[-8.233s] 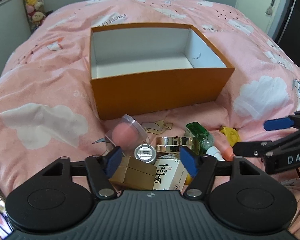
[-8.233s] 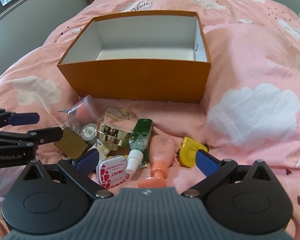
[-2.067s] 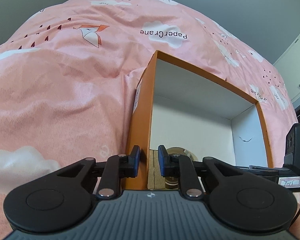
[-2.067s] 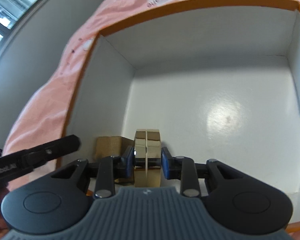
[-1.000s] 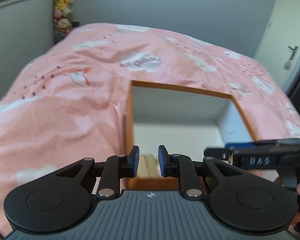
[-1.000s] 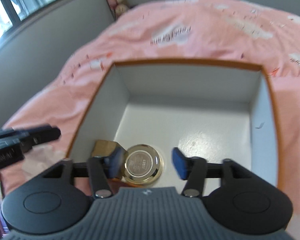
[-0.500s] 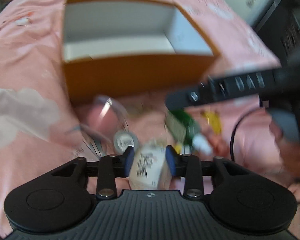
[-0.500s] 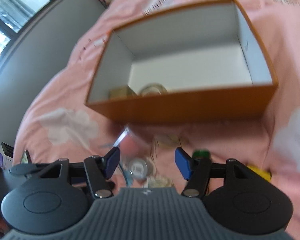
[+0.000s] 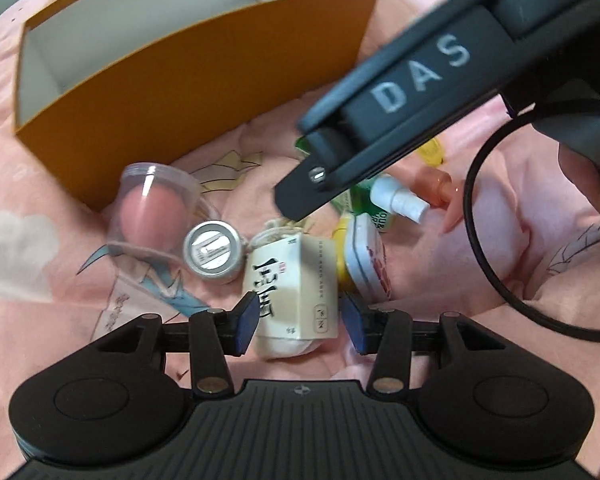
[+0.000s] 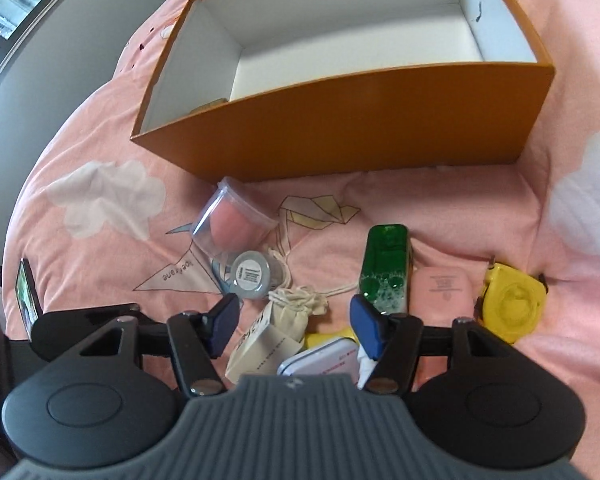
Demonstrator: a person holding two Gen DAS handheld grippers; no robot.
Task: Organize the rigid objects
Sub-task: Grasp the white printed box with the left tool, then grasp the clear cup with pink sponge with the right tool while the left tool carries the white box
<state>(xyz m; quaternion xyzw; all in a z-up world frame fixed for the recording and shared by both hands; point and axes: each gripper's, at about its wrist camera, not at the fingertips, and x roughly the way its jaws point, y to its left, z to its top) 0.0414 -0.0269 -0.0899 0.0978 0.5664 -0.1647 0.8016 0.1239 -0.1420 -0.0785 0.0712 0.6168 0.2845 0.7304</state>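
An orange box (image 9: 204, 68) with a white inside stands on the pink bed; it also shows in the right wrist view (image 10: 364, 120). Loose items lie in front of it. My left gripper (image 9: 300, 322) is open, its fingers on either side of a cream carton with black lettering (image 9: 292, 292), not closed on it. My right gripper (image 10: 296, 326) is open and empty above the pile, over the carton (image 10: 260, 346) and a white tin (image 10: 324, 356). The right gripper's body (image 9: 420, 80) crosses the left wrist view.
On the bed lie a clear tub with a pink sponge (image 10: 228, 224), a small silver-lidded jar (image 10: 250, 274), a cloth pouch (image 10: 296, 306), a green bottle (image 10: 384, 268), a pink tube (image 10: 440, 296) and a yellow tape measure (image 10: 512, 304). A brown item (image 10: 208, 106) peeks inside the box.
Both grippers have left the box, where a gold box and a gold round jar were set down, and come back low over the pile. The left fingers now straddle the cream carton.
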